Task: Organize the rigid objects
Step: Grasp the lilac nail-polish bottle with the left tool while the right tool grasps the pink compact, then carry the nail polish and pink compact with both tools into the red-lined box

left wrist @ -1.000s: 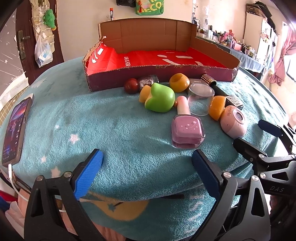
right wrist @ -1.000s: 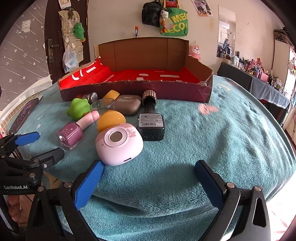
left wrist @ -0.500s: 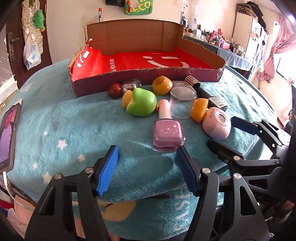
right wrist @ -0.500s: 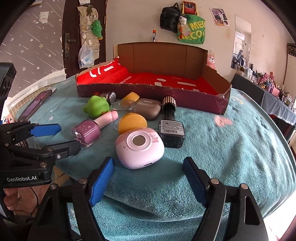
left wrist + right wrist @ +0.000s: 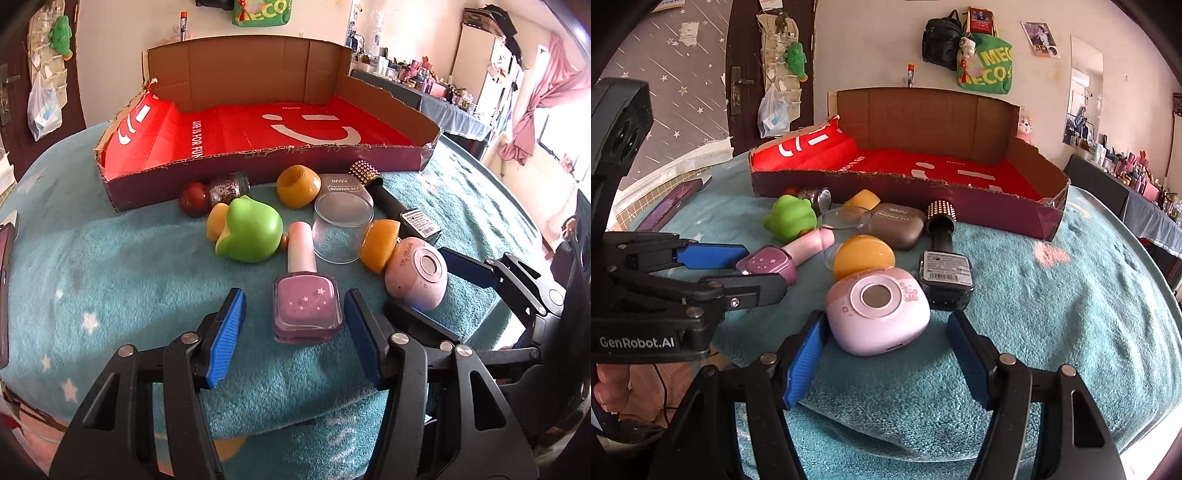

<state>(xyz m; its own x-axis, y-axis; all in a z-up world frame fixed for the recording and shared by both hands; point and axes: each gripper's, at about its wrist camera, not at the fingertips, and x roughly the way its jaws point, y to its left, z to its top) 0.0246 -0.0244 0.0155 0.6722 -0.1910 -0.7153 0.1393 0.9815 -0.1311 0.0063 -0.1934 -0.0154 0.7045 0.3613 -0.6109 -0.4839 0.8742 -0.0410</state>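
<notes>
Phone (image 5: 4, 295) cut by left edge — red ball (image 5: 193, 198) partly hidden.

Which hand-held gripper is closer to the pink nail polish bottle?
Left. The left hand-held gripper has the pink nail polish bottle between its closing jaws, pads not yet pressing. The right hand-held gripper is off to the side, closing around the pink round case.

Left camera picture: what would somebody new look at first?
Probably the big cardboard tray with the red smiley lining at the back of the teal blanket. Next, the pink star-speckled nail polish bottle lying up front between the closing blue fingers of the left gripper, not yet squeezed.
</notes>
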